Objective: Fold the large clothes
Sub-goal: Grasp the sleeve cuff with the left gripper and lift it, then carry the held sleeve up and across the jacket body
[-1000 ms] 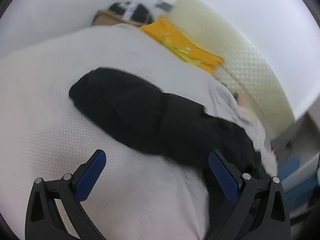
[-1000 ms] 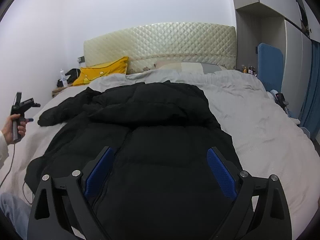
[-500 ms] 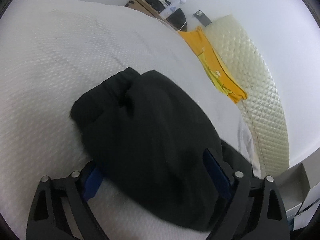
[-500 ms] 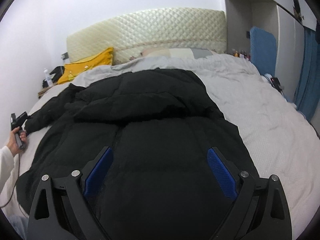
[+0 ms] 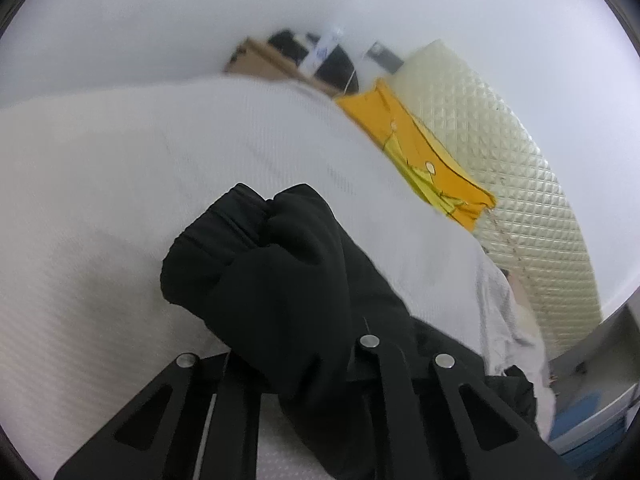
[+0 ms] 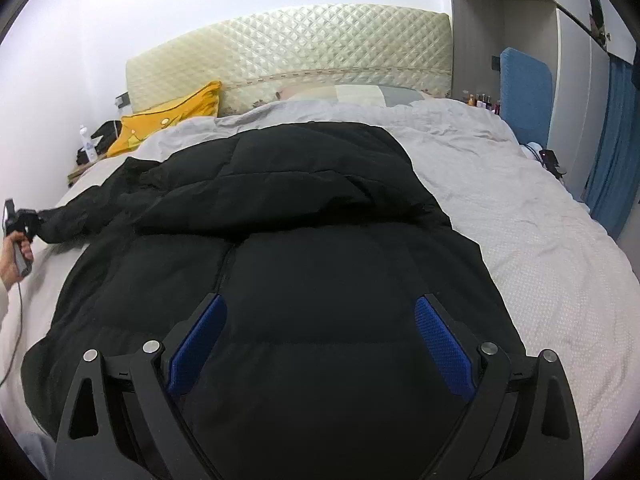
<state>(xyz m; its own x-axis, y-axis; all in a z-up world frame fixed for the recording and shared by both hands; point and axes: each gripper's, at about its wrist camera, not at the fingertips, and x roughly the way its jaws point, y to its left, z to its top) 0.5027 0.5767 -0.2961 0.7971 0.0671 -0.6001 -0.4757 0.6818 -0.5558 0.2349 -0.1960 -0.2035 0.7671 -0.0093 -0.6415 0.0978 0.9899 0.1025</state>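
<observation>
My left gripper (image 5: 304, 376) is closing on the black coat's sleeve (image 5: 276, 264) near the bed's (image 5: 100, 200) left edge — slippery padding may slide out; right gripper (image 6: 320, 344) gapes, empty.

- I see a black puffy jacket (image 6: 304, 240). It is plain black all over, with stitched lines across it.
- Its sleeve (image 5: 280, 272) is black too.
- My bed cover (image 6: 520, 220) is pale grey-white with tiny bumps all over.
- The headboard (image 6: 304, 48) is cream, with a shiny diamond pattern.
- The pillow (image 6: 176, 116) is bright yellow with a small drawing on it.
- My right tongs (image 6: 318, 348) are black with blue pads.
- My left tongs (image 5: 304, 364) are black with silver studs.
- The curtain (image 6: 616, 152) is blue.
- The padded board (image 6: 524, 92) is blue as well.
</observation>
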